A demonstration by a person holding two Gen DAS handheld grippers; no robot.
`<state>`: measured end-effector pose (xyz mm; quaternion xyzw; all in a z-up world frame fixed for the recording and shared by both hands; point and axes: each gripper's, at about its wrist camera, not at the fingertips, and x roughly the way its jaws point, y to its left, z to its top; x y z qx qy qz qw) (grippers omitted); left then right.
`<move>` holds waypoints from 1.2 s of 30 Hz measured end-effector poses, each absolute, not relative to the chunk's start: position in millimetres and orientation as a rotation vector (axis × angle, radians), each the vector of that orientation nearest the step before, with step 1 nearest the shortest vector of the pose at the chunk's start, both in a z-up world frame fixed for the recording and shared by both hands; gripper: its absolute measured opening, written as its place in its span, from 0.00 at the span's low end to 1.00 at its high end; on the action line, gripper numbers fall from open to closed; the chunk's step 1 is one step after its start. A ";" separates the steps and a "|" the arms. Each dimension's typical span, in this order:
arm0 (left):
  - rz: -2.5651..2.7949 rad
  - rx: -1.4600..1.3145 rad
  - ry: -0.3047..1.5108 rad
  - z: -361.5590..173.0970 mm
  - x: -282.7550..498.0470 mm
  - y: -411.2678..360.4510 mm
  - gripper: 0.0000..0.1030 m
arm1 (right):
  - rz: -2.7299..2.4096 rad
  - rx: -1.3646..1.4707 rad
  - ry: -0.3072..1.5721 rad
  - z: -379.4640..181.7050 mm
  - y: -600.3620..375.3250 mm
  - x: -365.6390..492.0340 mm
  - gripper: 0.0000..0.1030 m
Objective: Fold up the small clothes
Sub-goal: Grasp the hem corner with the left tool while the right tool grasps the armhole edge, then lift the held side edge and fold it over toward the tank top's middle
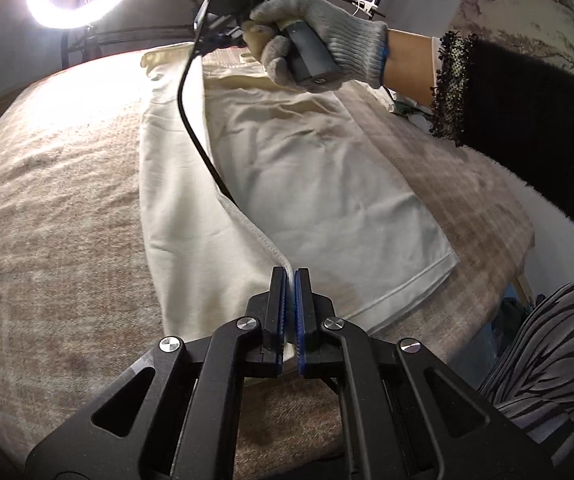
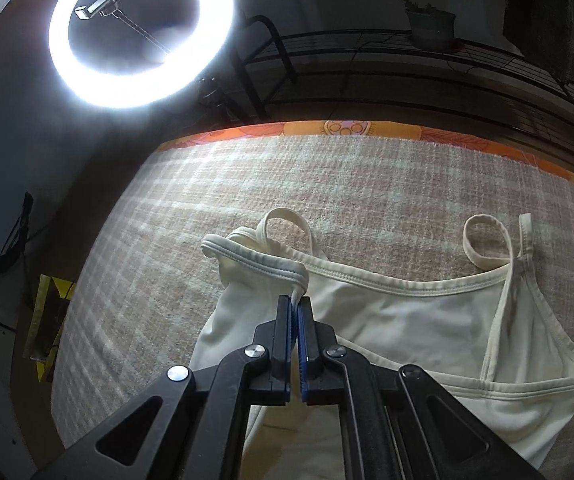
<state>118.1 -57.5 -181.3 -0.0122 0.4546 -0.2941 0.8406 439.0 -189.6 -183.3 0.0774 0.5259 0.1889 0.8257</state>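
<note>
A cream strappy top point(image 1: 307, 184) lies lengthwise on a beige plaid blanket point(image 1: 55, 208). My left gripper point(image 1: 290, 276) is shut on the top's hem edge and lifts a fold of it. My right gripper point(image 2: 297, 304) is shut on the top's neckline trim near the left strap point(image 2: 283, 220), pulling that edge up and over. The other strap point(image 2: 487, 240) lies flat at the right. In the left wrist view the gloved hand point(image 1: 319, 40) holds the right gripper's handle at the far end of the top.
A bright ring light point(image 2: 139, 36) stands beyond the blanket's far left. An orange patterned cover edge point(image 2: 347, 128) borders the blanket. A black metal rack point(image 2: 407, 60) with a potted plant stands behind. A black cable point(image 1: 195, 120) hangs over the top.
</note>
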 end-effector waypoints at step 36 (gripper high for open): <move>-0.411 0.075 0.762 -111.7 83.6 20.0 0.18 | 0.237 0.178 0.871 -60.0 -280.7 313.3 0.33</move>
